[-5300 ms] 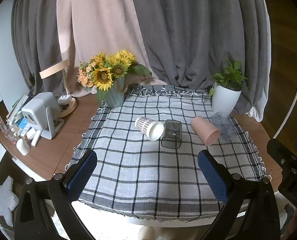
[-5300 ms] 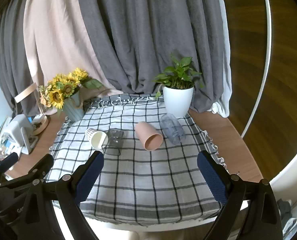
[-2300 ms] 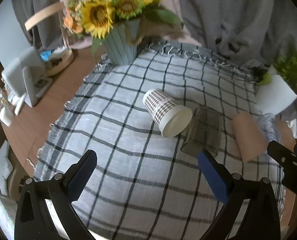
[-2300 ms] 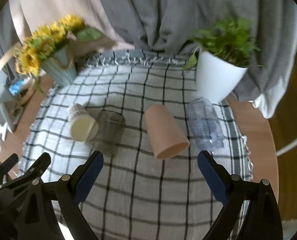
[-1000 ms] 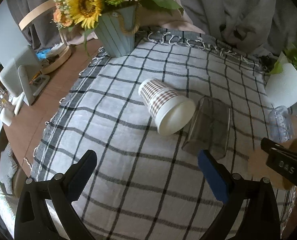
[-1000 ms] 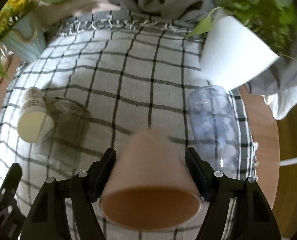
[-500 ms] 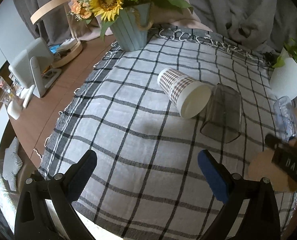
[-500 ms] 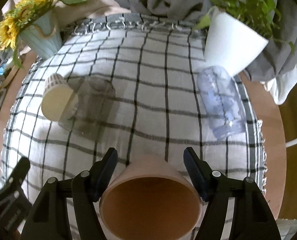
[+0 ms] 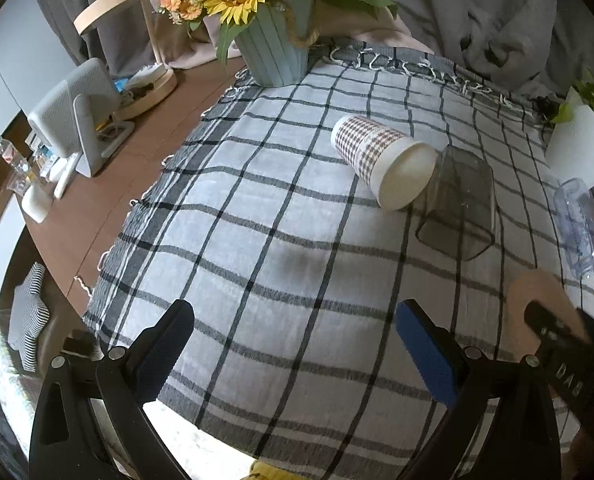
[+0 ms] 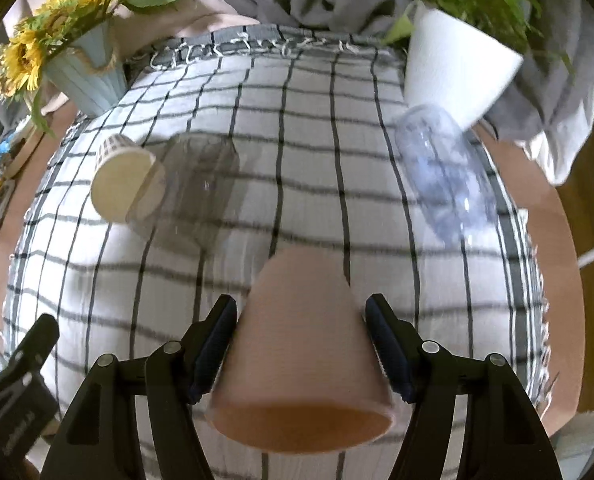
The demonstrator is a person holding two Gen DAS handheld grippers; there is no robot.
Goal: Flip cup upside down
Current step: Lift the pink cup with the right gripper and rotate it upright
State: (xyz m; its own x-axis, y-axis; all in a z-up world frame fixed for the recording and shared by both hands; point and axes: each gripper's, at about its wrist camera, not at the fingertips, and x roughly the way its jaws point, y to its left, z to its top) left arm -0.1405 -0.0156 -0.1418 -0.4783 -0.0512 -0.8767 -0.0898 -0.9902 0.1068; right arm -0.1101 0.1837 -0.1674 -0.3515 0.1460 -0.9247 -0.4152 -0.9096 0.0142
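My right gripper (image 10: pixel 299 344) is shut on the pink cup (image 10: pixel 303 340) and holds it above the checked cloth (image 10: pixel 305 160), base pointing away and mouth toward the camera. The pink cup also shows at the right edge of the left wrist view (image 9: pixel 537 300), partly hidden by the right gripper's black body. My left gripper (image 9: pixel 293 344) is open and empty over the cloth's near left part. A paper cup with a brown check pattern (image 9: pixel 381 164) lies on its side mid-cloth, next to a smoky clear cup (image 9: pixel 457 204), also lying down.
A clear bluish cup (image 10: pixel 441 176) lies on its side at the right, beside a white plant pot (image 10: pixel 453 68). A blue vase of sunflowers (image 9: pixel 273 52) stands at the cloth's far left corner. A grey device (image 9: pixel 77 116) and small items stand on the wooden table at left.
My right gripper closed on the pink cup, lifted it off the cloth and has tilted it so its base points further down and away. The left gripper has drawn back a little.
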